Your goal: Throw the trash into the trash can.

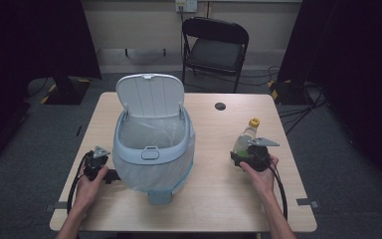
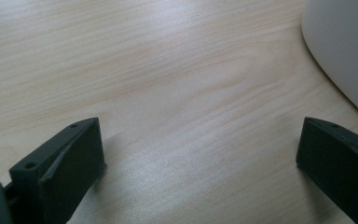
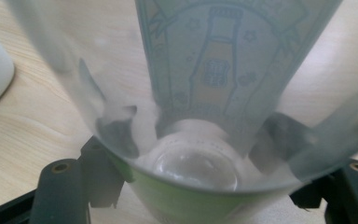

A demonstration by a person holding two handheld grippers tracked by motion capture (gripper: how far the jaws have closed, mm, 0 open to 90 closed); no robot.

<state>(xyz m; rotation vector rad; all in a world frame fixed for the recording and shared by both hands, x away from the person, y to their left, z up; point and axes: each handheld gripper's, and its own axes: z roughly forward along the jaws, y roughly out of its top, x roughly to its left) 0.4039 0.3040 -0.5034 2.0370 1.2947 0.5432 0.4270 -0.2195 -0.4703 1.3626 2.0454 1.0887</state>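
Observation:
A clear plastic bottle (image 1: 243,138) with a yellow cap and a green label lies on the right side of the table, cap pointing away. My right gripper (image 1: 242,152) is shut on its lower end. In the right gripper view the bottle (image 3: 223,60) sits between the black jaws, which press on its sides. A white-and-blue lidded bin (image 1: 151,144) with a clear liner stands in the middle, its lid (image 1: 150,94) raised. My left gripper (image 1: 113,177) rests low beside the bin's left side. In its own view the left gripper (image 2: 200,149) stands open over bare wood.
The wooden table (image 1: 219,199) has a small round cable hole (image 1: 220,106) near its far edge. A black folding chair (image 1: 216,47) stands behind the table. The bin's wall (image 2: 345,46) curves in at the upper right of the left gripper view.

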